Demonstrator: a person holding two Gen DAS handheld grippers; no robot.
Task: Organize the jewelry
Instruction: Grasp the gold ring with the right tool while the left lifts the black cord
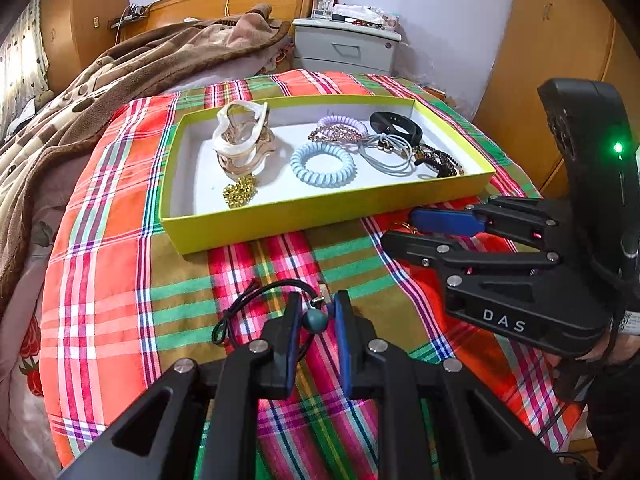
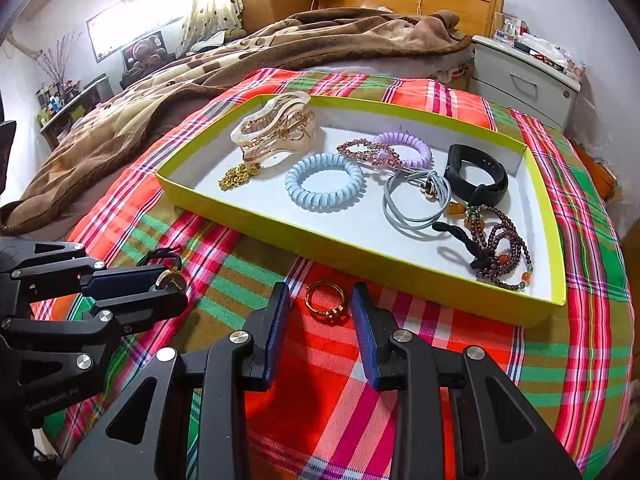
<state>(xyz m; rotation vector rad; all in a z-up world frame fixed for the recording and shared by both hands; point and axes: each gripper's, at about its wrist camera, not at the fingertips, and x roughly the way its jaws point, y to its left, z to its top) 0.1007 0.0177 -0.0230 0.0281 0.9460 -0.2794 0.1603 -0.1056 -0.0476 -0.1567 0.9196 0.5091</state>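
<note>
The left gripper [image 1: 316, 320] is narrowed on a black elastic hair tie with a teal bead [image 1: 314, 320], lifted over the plaid bedspread [image 1: 120, 280]; the right gripper [image 2: 320, 308] stands wide, its jaws either side of a gold ring [image 2: 325, 300] lying near the yellow-green shallow cardboard tray [image 2: 400, 268]; the pickup step seems in hand; next, closing on the ring, then carrying both far into the tray.

bed [image 2: 360, 40]: brown blanket, wooden headboard | white nightstand [image 2: 524, 80] | bright curtained window [image 2: 136, 24] | wooden wardrobes
</note>
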